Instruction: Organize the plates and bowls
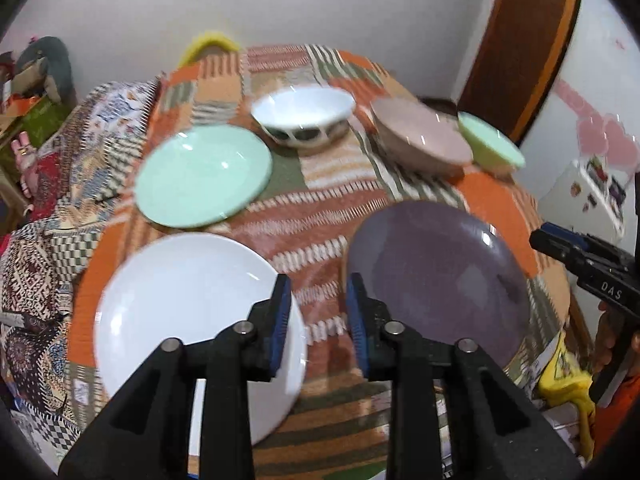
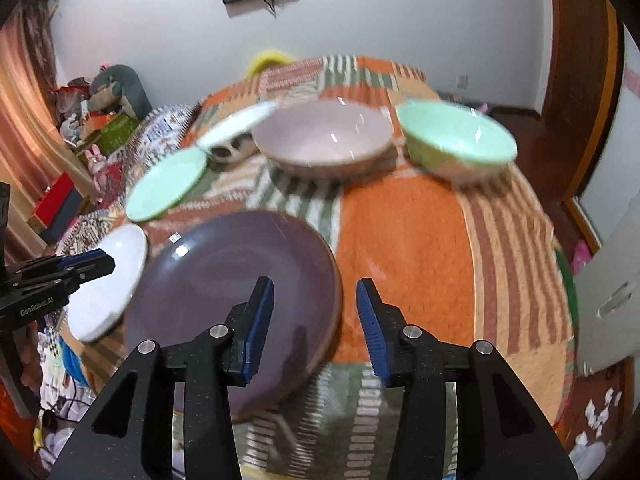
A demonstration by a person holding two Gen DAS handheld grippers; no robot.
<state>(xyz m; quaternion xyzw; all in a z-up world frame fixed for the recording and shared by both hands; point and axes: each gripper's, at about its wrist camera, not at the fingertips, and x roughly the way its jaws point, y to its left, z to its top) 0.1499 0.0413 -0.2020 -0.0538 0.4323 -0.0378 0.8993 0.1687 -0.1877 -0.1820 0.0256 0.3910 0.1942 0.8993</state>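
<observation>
On the patterned cloth lie a white plate, a purple plate and a mint plate. Behind them stand a white bowl, a pink bowl and a green bowl. My left gripper hangs open above the gap between the white and purple plates, holding nothing. My right gripper is open over the right rim of the purple plate, also with nothing in it. The pink bowl and green bowl sit beyond it.
The table is covered with an orange, green and striped cloth. A patterned bedspread lies to the left. A wooden door frame stands at the right, and clutter with soft toys fills the far left corner.
</observation>
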